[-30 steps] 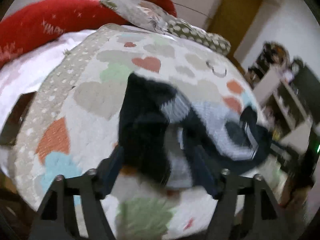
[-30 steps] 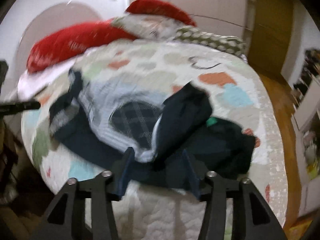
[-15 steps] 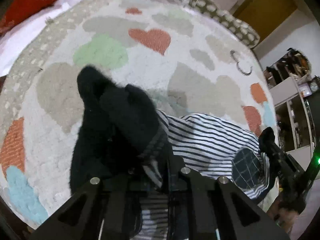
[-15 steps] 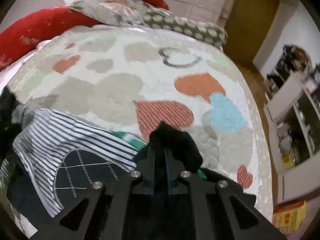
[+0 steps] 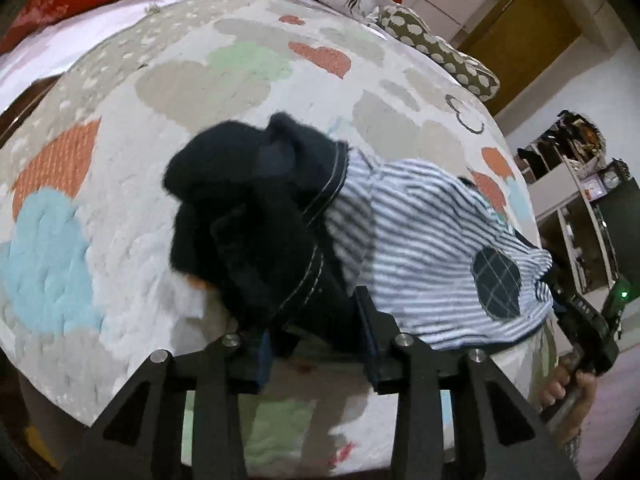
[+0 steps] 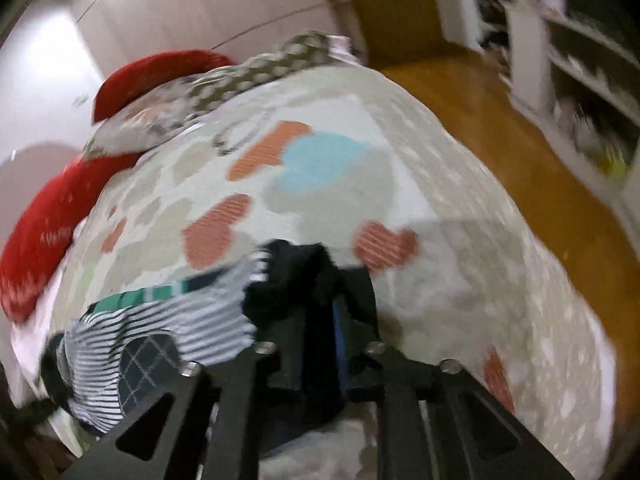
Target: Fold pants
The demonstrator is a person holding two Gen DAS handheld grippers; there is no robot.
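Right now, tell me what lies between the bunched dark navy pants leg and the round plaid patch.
In the left wrist view, striped grey-and-white fabric of the same garment spans from the dark navy pants leg to the plaid patch.

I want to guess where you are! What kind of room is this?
Most likely a bedroom: a white quilted bedspread with coloured hearts, red cushions and a spotted pillow at its far end, and dark pants with striped lining lying on top.
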